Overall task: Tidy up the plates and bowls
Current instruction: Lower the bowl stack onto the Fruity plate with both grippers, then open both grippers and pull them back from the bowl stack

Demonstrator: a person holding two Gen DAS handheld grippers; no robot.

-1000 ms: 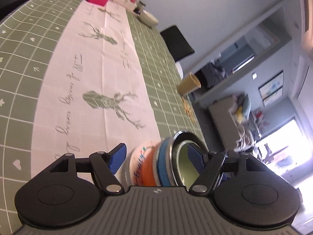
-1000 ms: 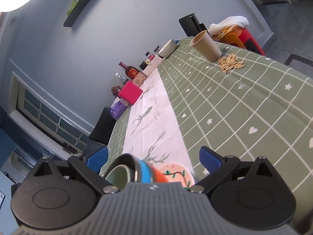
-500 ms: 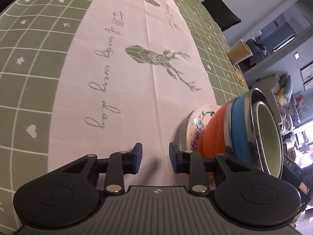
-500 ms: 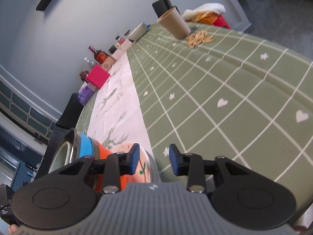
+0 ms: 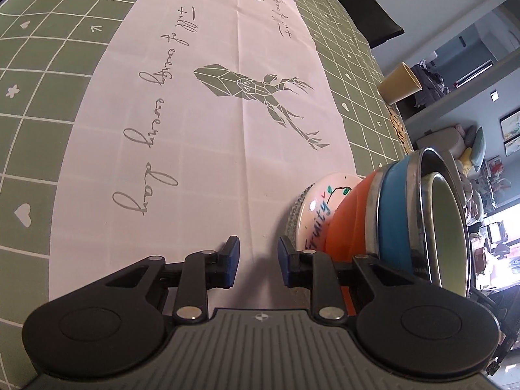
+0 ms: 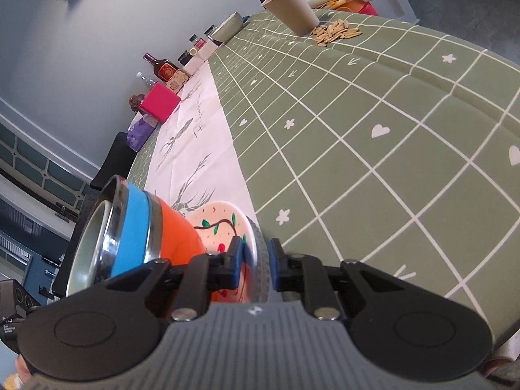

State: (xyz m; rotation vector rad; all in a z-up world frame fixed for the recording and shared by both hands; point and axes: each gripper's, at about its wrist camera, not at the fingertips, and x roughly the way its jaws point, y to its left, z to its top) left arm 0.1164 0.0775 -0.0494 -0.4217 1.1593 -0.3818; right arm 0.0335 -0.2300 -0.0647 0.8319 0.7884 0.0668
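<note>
Near edge. left gripper [image 5: 258,253]: jaws have just been closing and now stand narrow, still apart. Only bare cloth shows between the blue pads; it grips nothing. Its right finger is just beside the stack [image 5: 390,214], contact unclear.

right gripper [image 6: 256,260]: jaws have just been closing and now straddle the near rim of the stack's two plates. The pads seem to press on both faces, though the fisheye blur at the edge leaves this a shade uncertain.

Stack sits at the near end of the table, on the pale runner [image 5: 211,130]. From the cloth up:
- ridged glass plate [image 5: 292,209]
- white plate [image 5: 320,204] painted with a branch and lettering
- orange bowl [image 5: 349,217]
- blue bowl [image 5: 393,214]
- steel bowl [image 5: 419,169]
- pale green bowl [image 5: 451,227], nested inside

Long axis runs square to the tabletop. Bowl mouths face away from the cloth.

Surface: green checked tablecloth [image 6: 390,162] with white hearts and stars. The runner carries deer prints and script down the middle.

Mid table, toward one side: paper cup [image 6: 292,6] upright, touching a scatter of seeds [image 6: 334,31].

Far end: pink box [image 6: 159,104], purple packet [image 6: 139,131], bottles [image 6: 162,66], grey bowl [image 6: 229,26].

Beyond: black chair [image 5: 370,16] and grey-blue wall [image 6: 113,16].
</note>
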